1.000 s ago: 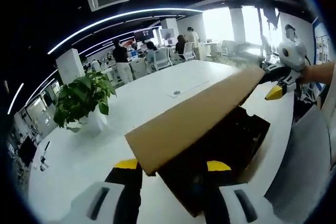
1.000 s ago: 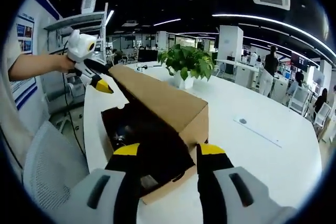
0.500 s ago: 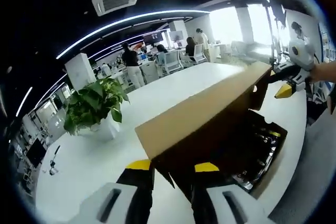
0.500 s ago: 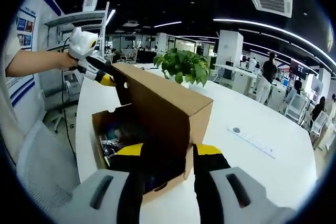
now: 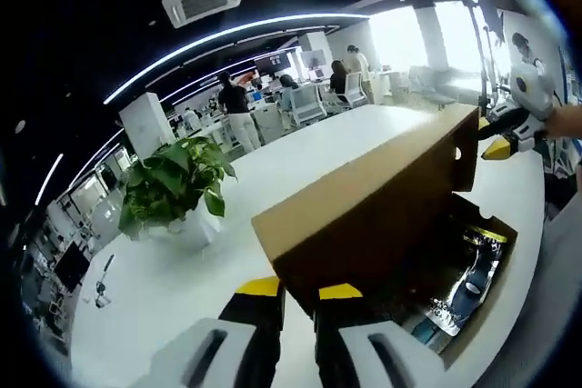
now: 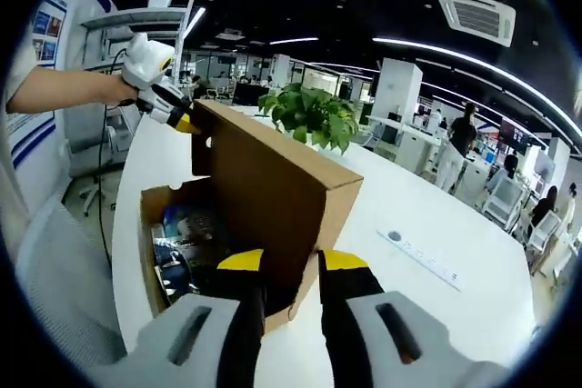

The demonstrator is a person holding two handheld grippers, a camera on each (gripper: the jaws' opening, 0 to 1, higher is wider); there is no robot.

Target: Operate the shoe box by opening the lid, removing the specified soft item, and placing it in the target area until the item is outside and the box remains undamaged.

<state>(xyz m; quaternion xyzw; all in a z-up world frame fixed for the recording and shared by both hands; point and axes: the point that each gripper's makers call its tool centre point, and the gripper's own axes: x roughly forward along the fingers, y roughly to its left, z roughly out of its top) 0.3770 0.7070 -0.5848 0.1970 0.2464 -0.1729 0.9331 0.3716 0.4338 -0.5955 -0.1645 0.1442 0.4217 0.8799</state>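
Observation:
A brown cardboard shoe box lies on a white table. Its hinged lid stands raised, nearly upright. My left gripper has its yellow-tipped jaws close together on the lid's near corner. At the lid's far corner, my right gripper comes in from the right. In the right gripper view, my right gripper is shut on the lid at its near end, and the left gripper, held by a hand, is at the far end. Blue and silver contents lie in the open box.
A potted green plant stands on the table behind the box. A flat power strip lies on the table beyond the lid. A grey chair is by the table edge. People and desks fill the far room.
The lid has swung from a low tilt up to nearly upright, and the box's contents now show. Both pairs of jaws have narrowed onto the lid's ends.

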